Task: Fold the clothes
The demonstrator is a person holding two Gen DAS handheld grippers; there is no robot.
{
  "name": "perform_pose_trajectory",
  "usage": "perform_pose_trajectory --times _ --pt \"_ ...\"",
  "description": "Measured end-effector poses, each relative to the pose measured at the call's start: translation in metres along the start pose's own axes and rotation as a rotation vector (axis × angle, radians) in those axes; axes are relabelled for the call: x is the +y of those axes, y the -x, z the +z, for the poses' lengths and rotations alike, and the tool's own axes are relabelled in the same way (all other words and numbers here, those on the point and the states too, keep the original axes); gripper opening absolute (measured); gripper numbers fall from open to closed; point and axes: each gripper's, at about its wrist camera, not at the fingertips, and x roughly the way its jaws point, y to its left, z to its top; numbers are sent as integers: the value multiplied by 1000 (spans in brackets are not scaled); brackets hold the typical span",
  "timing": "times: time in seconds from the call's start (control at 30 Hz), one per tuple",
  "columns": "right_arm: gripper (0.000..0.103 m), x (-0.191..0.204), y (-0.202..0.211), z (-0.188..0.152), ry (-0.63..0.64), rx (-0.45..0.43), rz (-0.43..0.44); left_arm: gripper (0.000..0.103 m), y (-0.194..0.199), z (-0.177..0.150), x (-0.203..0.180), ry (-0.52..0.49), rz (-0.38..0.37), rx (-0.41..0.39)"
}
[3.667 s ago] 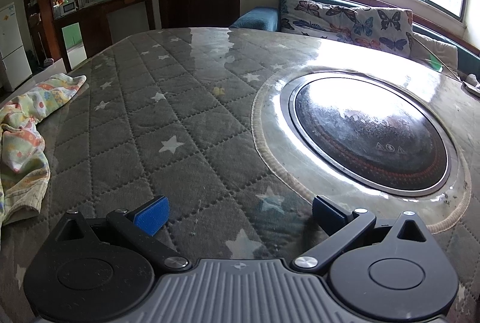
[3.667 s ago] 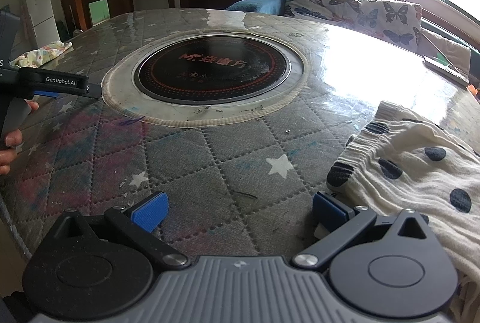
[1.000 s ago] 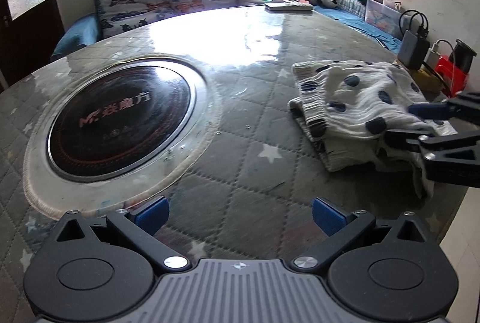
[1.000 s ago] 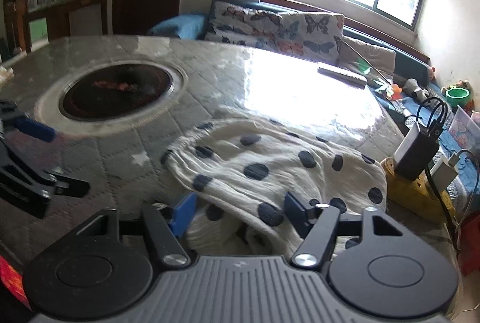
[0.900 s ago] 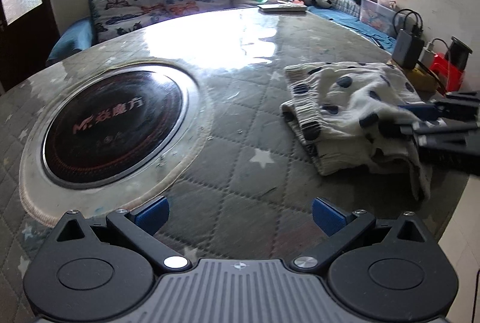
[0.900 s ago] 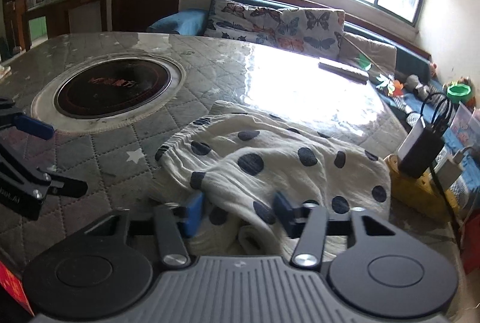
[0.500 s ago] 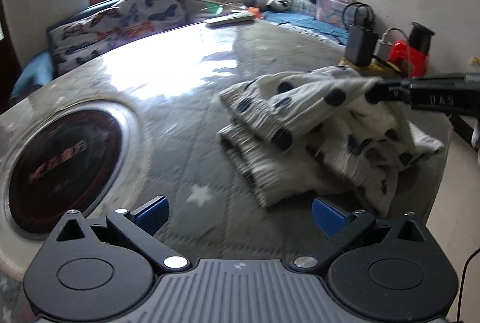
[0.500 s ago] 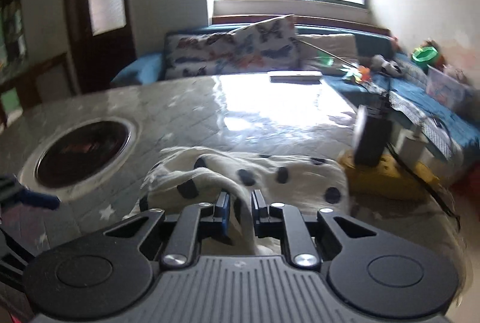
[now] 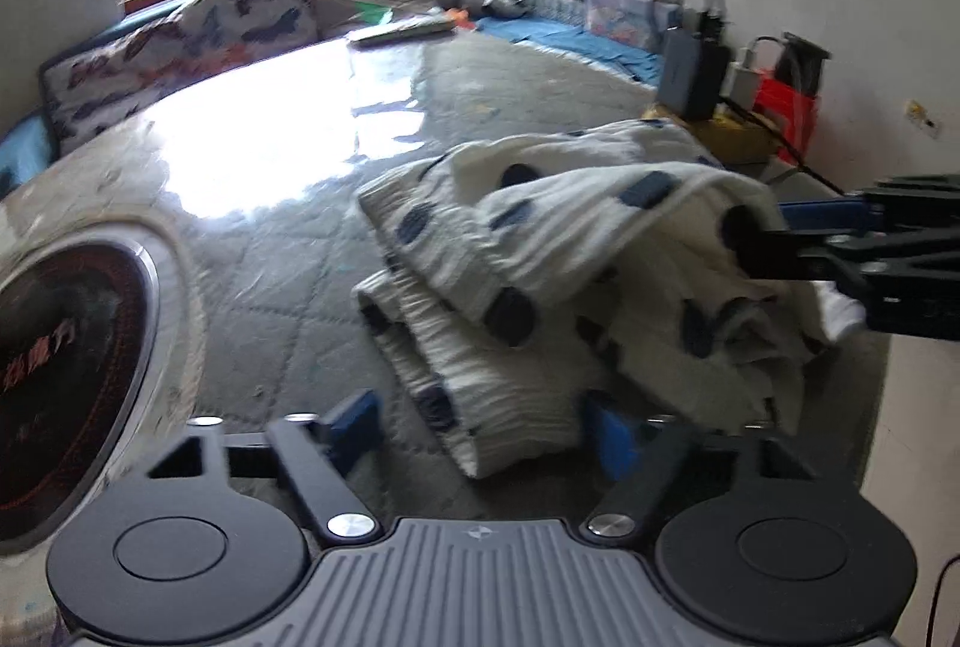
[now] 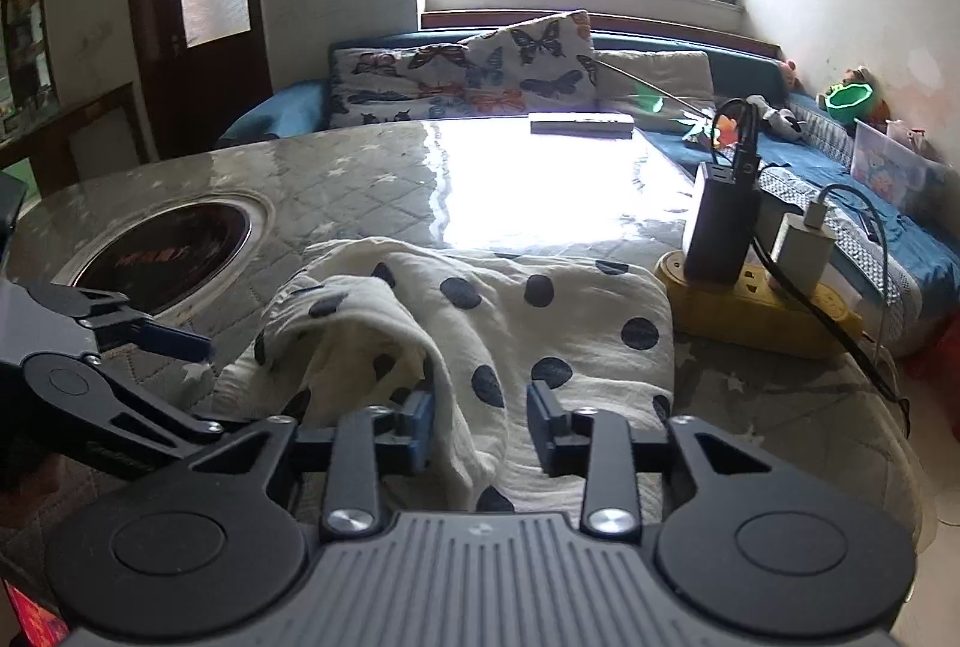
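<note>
A cream garment with dark dots point(image 9: 540, 251) lies bunched near the right edge of the quilted table point(image 9: 288, 239). My left gripper point(image 9: 480, 431) is open, and the ribbed waistband end of the garment sits between its blue pads. My right gripper point(image 10: 480, 428) is open a little. A raised fold of the garment point(image 10: 570, 305) runs between its fingers, and the right pad stands clear of it. In the left wrist view the right gripper point(image 9: 774, 233) comes in from the right with cloth draped at its tips. The left gripper point(image 10: 150, 323) shows at the left of the right wrist view.
A round black hob point(image 10: 162, 251) is set into the table to the left. A yellow power strip point(image 10: 768, 311) with a black adapter and a white charger sits by the garment, at the table's right edge. A sofa with butterfly cushions point(image 10: 468, 65) stands behind.
My left gripper has moved up to the garment and its fingers have narrowed around the waistband. My right gripper, nearly shut on a fold half a second ago, has opened wider.
</note>
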Motion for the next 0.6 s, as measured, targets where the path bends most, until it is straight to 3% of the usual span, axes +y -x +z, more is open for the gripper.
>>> perform_pose_trajectory --times 0.1,0.33,0.37,0.43,0.6 --pt "36 5 -4 2 17 1 10 44 4 0 -4 -25 -5 -20" --pt "36 21 -14 9 62 4 42 36 21 -3 8 -12 38 -64" --pt "34 24 -17 10 64 7 52 33 25 -4 12 -10 53 -69" --pt "22 31 -22 14 68 12 74 32 33 -8 21 0 82 -76" --pt "12 60 -35 21 87 22 150 30 60 -25 54 67 152 -81"
